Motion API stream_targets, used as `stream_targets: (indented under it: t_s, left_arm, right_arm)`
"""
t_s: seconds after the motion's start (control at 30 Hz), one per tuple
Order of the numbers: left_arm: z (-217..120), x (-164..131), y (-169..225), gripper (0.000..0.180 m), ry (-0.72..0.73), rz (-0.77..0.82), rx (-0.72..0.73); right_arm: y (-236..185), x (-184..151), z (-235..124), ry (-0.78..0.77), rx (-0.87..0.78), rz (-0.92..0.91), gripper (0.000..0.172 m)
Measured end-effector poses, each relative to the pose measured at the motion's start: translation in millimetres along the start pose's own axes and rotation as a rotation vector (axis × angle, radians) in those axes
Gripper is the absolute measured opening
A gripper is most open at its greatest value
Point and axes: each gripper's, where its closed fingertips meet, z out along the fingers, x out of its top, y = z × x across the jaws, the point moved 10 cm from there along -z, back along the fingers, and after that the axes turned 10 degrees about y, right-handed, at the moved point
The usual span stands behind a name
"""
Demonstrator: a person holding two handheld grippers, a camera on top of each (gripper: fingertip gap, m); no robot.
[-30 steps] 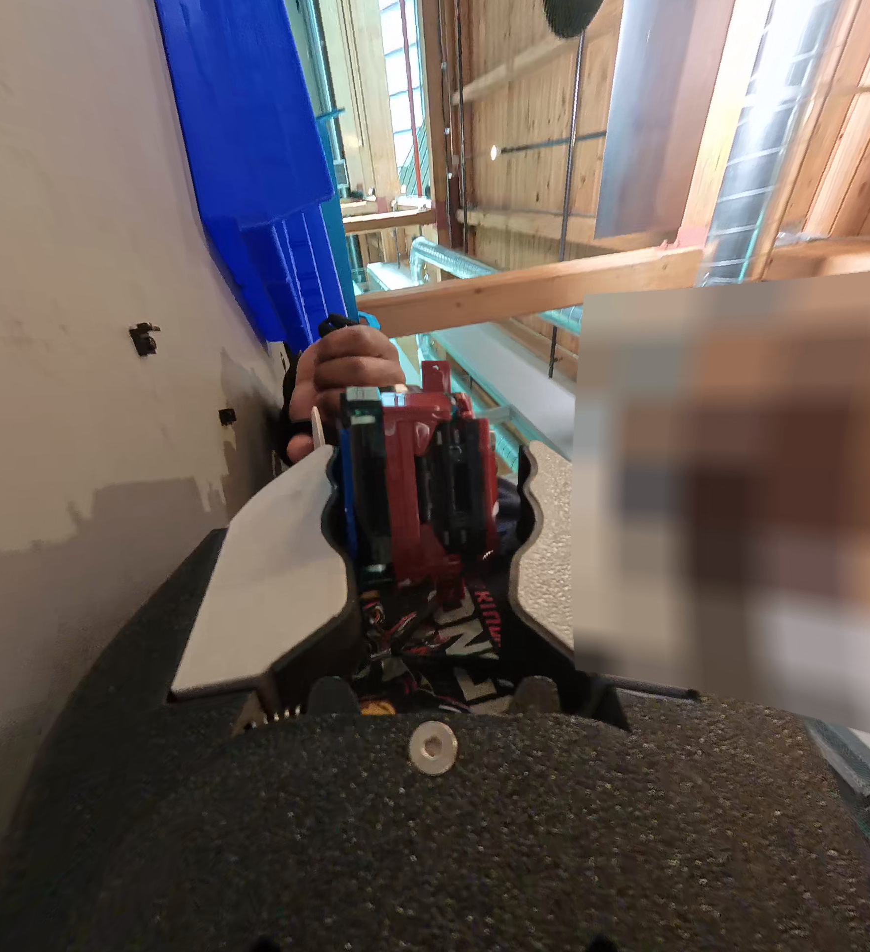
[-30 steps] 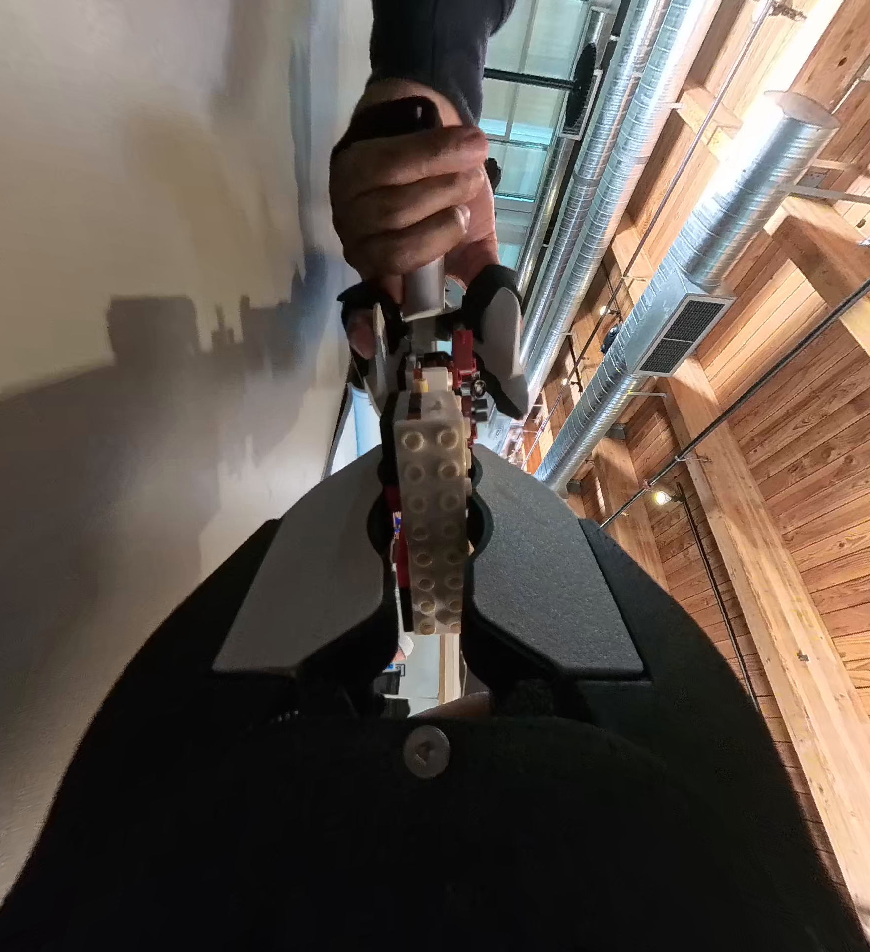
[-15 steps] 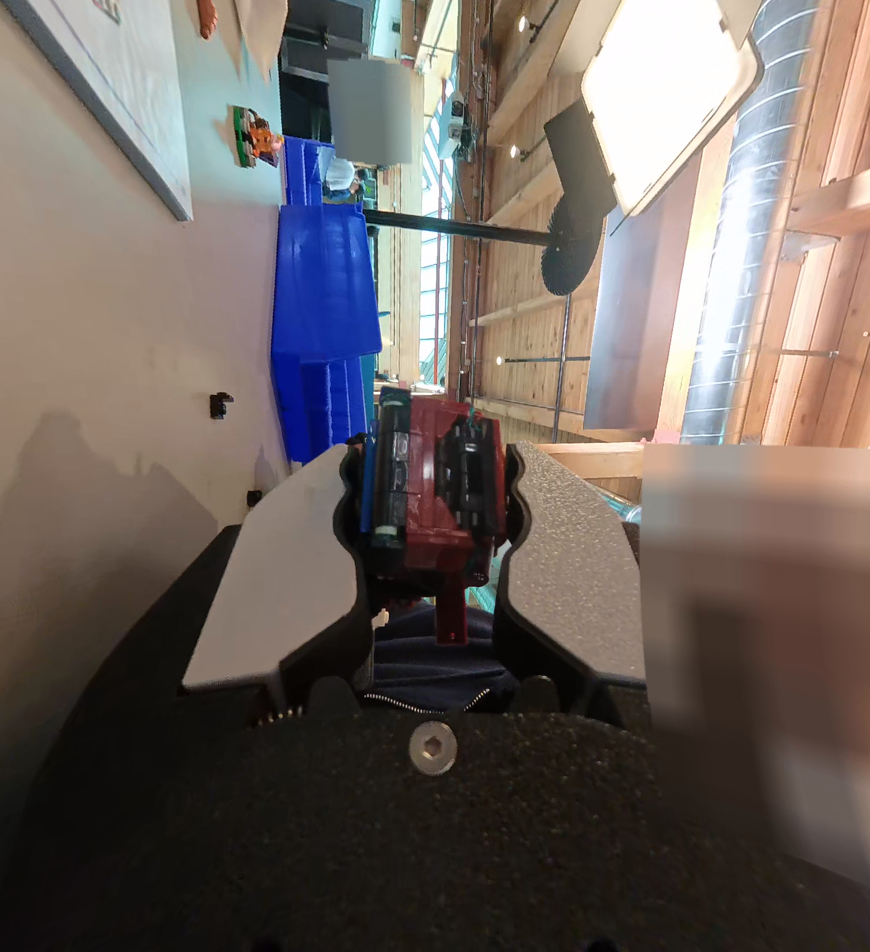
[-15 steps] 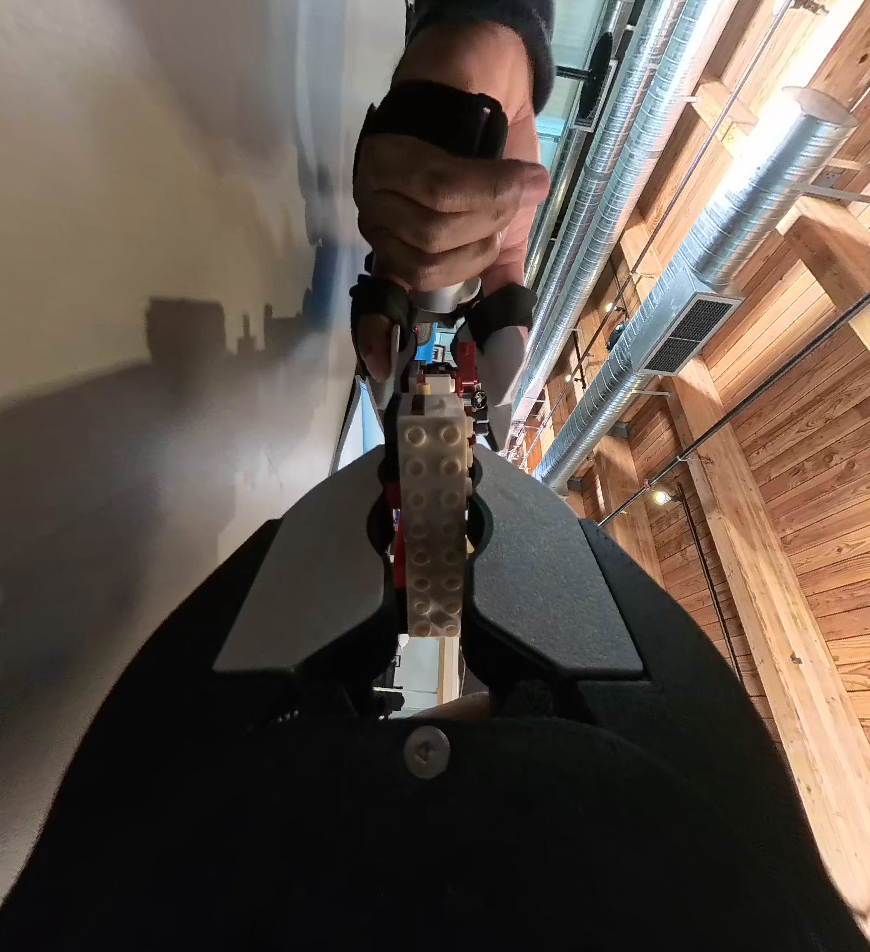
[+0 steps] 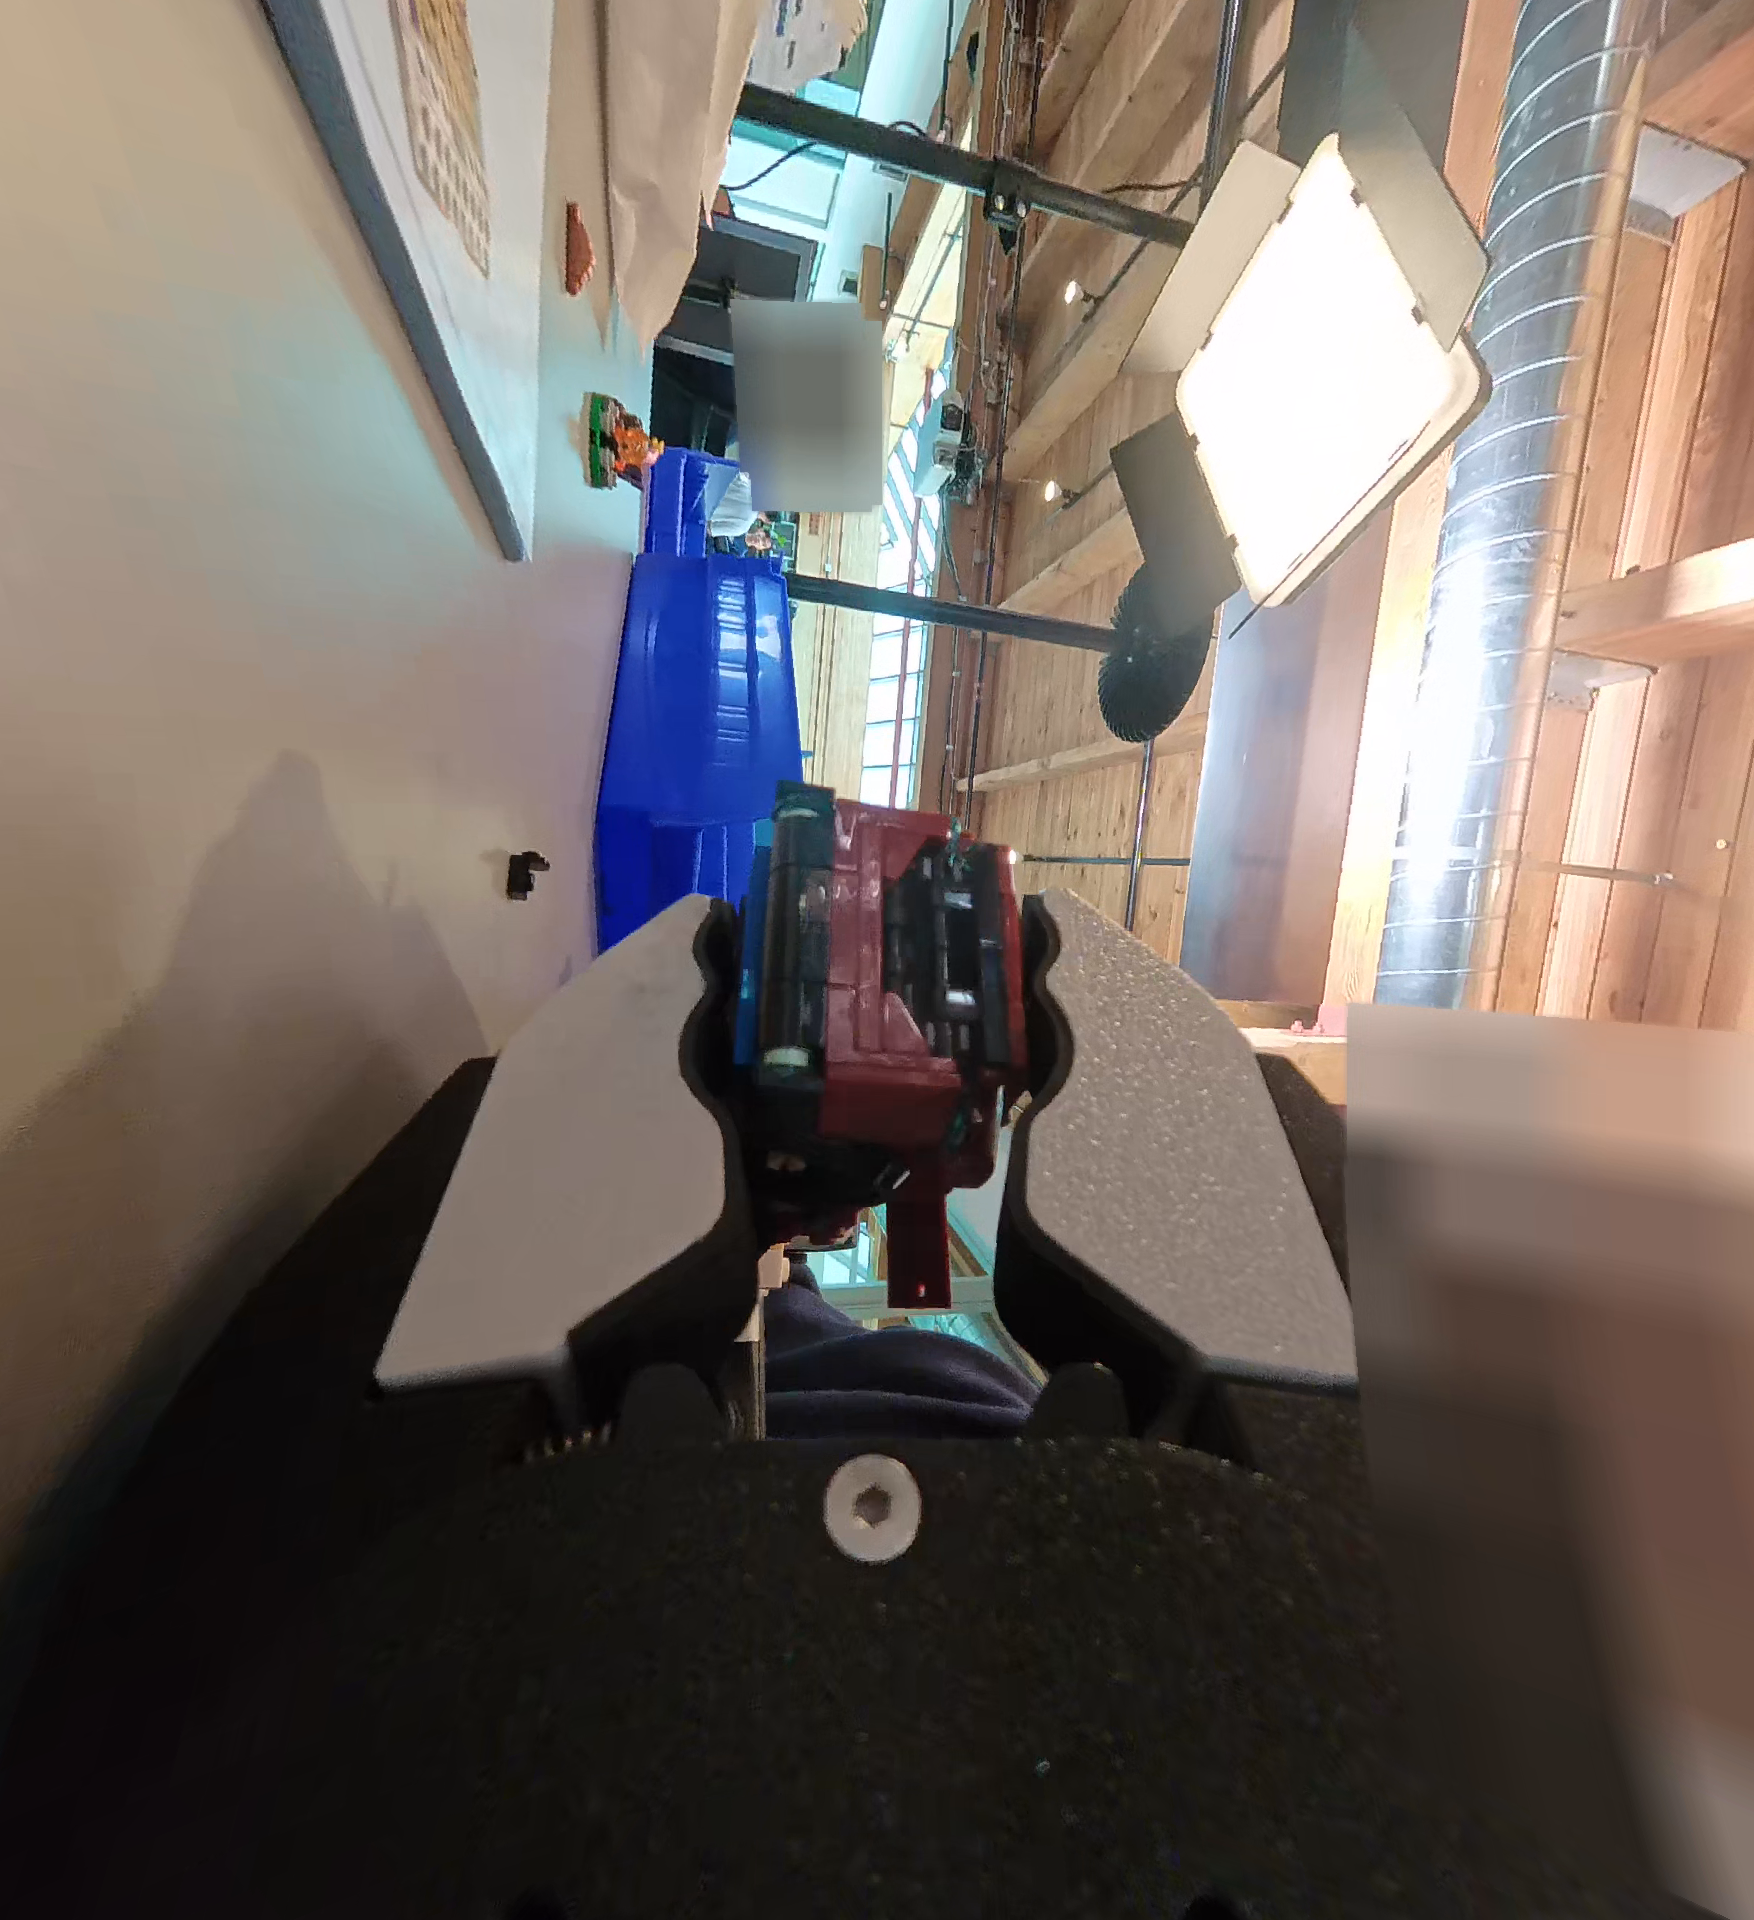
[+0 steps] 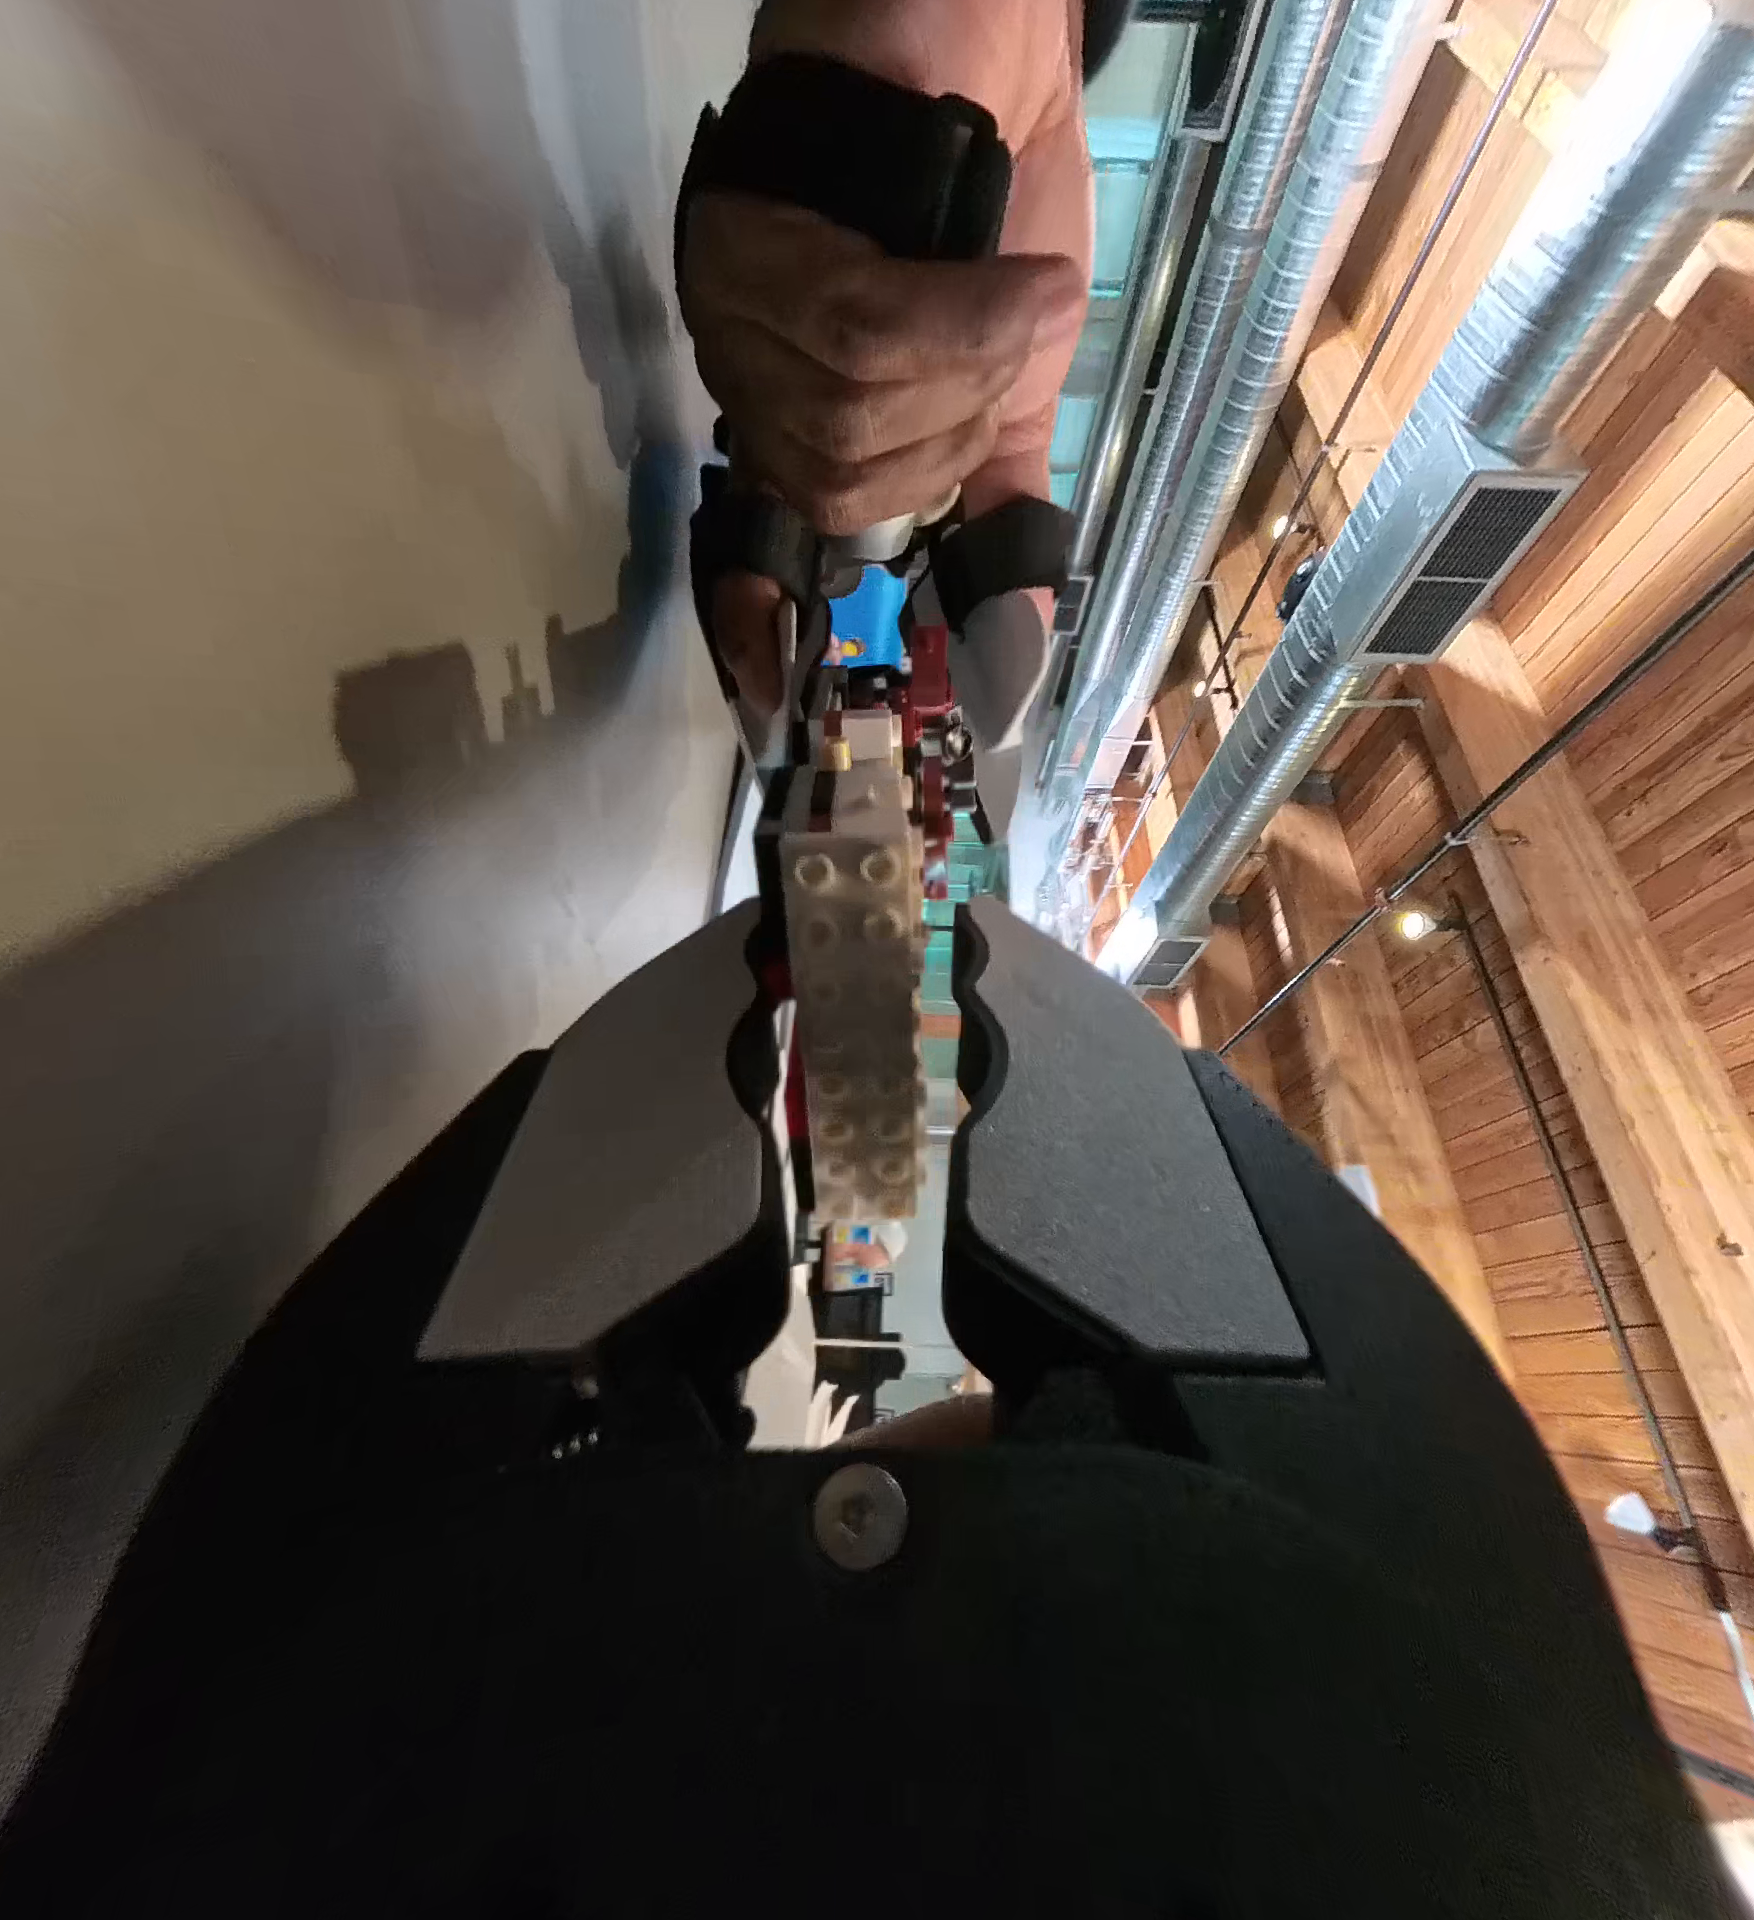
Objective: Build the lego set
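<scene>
Your left gripper clamps the dark red brick model at both pads. Your right gripper has parted around its tan brick end, a gap showing at the right pad, so the left bears it.

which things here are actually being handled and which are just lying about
Handled:
- red brick model, clamped in left hand-held gripper
- tan brick, between the fingers of right hand-held gripper, gap on one side

Lying about:
- blue bins
- small black piece
- lamp
</scene>
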Motion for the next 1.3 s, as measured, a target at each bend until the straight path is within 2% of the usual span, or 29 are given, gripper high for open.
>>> stream_targets:
  t_s: [0.17, 0.3, 0.5, 0.67, 0.9, 1.1, 1.3]
  left_arm:
    - [-6, 20, 9, 0.054, 0.031, 0.036, 0.002]
    - [-13, 41, 18, 0.054, 0.034, 0.093, 0.044]
    - [-15, 51, 17, 0.053, -0.033, 0.106, 0.106]
    - [-2, 49, 7, 0.053, -0.116, 0.085, 0.116]
    - [10, 58, 6, 0.054, -0.179, 0.131, 0.133]
    - [6, 58, 7, 0.054, -0.203, 0.139, 0.115]
    - [0, 54, 7, 0.054, -0.199, 0.121, 0.095]
  right_arm:
    - [7, -17, -9, -0.054, 0.050, 0.116, 0.035]
    - [17, -43, -20, -0.131, 0.073, 0.318, 0.032]
    - [20, -80, 0, -0.318, 0.184, 0.870, 0.023]
    - [12, -93, 21, -0.380, 0.397, 1.207, 0.014]
    - [8, -95, 37, -0.382, 0.487, 1.302, 0.011]
    - [7, -97, 47, -0.409, 0.514, 1.294, 0.005]
    - [9, -94, 53, -0.424, 0.515, 1.255, 0.016]
